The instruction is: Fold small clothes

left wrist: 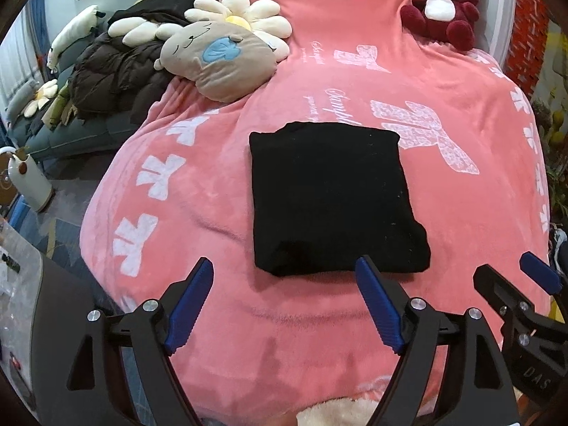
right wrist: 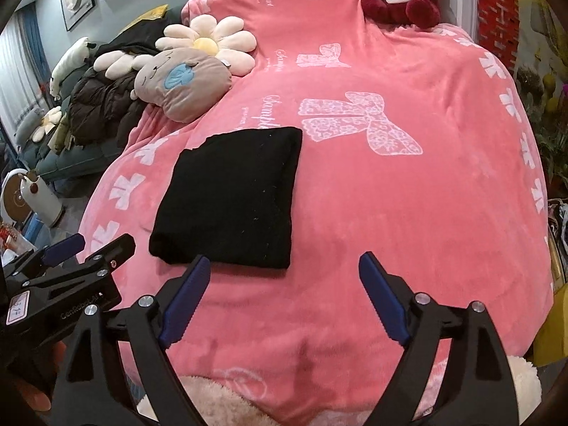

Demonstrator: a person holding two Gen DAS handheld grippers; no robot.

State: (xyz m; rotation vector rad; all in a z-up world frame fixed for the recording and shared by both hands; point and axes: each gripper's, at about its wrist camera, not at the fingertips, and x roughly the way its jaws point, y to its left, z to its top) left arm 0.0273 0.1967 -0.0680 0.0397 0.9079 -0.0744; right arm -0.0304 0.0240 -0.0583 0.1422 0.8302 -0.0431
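Note:
A black garment point(left wrist: 333, 198) lies folded into a neat square on the pink blanket point(left wrist: 213, 184); it also shows in the right wrist view point(right wrist: 230, 198). My left gripper point(left wrist: 284, 266) is open and empty, just short of the garment's near edge, its right fingertip over that edge. My right gripper point(right wrist: 284, 262) is open and empty, to the right of the garment's near edge, its left fingertip at that edge. Each gripper shows in the other's view: the right gripper at the right edge point(left wrist: 504, 269), the left gripper at the lower left point(right wrist: 96, 245).
A beige bunny pillow point(left wrist: 216, 60) and a flower cushion point(left wrist: 245, 17) lie at the blanket's far left. A dark red plush bear point(left wrist: 443, 7) sits at the far right. Dark jackets point(left wrist: 113, 74) are heaped on a sofa to the left. A white appliance point(left wrist: 28, 181) stands on the floor.

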